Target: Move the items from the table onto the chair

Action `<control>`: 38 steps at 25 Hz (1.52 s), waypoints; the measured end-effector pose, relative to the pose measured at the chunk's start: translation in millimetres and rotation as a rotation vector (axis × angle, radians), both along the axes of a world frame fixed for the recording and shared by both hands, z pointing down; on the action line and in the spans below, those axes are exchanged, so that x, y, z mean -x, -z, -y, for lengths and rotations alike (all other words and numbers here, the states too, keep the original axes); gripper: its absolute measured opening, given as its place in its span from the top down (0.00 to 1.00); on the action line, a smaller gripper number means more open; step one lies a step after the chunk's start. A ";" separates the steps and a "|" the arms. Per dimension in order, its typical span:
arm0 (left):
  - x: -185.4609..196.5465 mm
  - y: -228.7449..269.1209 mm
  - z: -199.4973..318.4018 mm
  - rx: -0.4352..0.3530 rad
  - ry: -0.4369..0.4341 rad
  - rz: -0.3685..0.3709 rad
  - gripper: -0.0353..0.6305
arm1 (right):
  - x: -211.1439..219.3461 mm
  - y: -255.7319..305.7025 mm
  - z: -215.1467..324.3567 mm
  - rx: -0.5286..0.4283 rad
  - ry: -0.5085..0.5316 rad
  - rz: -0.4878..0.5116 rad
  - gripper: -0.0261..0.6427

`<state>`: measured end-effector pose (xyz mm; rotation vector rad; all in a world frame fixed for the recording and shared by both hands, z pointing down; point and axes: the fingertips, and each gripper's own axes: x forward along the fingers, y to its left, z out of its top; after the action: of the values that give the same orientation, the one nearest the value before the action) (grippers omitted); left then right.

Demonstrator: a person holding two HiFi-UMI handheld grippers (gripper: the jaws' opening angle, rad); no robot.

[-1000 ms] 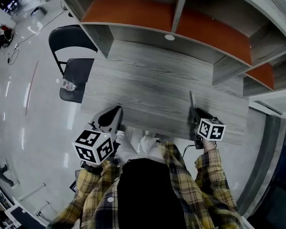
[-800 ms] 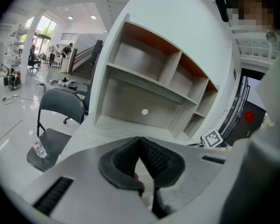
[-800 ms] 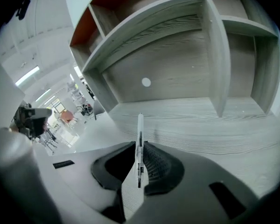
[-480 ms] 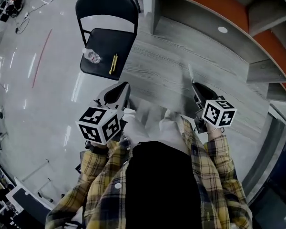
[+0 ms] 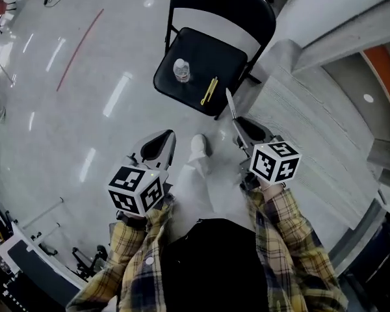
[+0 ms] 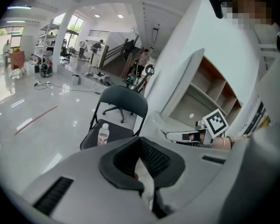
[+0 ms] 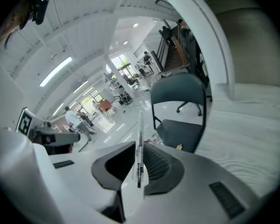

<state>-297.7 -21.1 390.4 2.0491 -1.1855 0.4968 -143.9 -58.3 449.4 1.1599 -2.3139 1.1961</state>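
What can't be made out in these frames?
- Bottle label: too small in the head and left gripper views.
- Yellow pen: the right gripper view shows only its tip; the right gripper hides the rest.
- Clear pen markings: too small to read.
- Table: cut by the head view's right edge, so leftover items can't be told.

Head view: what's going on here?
A person with a gripper in each hand faces a black folding chair. The right gripper is clamped on a slim clear pen that points toward the seat. A small clear water bottle and a yellow pen already sit on the seat. The left gripper is shut and looks empty.
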 end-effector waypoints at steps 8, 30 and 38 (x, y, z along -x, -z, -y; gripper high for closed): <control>94.6 -64.5 -24.8 0.092 0.166 -0.019 0.94 | 114.4 -96.9 64.8 0.113 -0.170 0.033 0.86; 134.1 -188.4 -52.4 0.237 0.308 -0.077 0.94 | 115.7 -391.9 146.4 0.386 -0.242 -0.350 0.86; 115.5 -169.5 -43.8 0.204 0.262 -0.068 0.94 | 102.4 -382.1 147.6 0.435 -0.231 -0.334 0.81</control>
<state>-413.2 22.7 560.0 1.6967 -1.2833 0.3990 -246.3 -205.9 831.5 1.3571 -1.6091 1.3716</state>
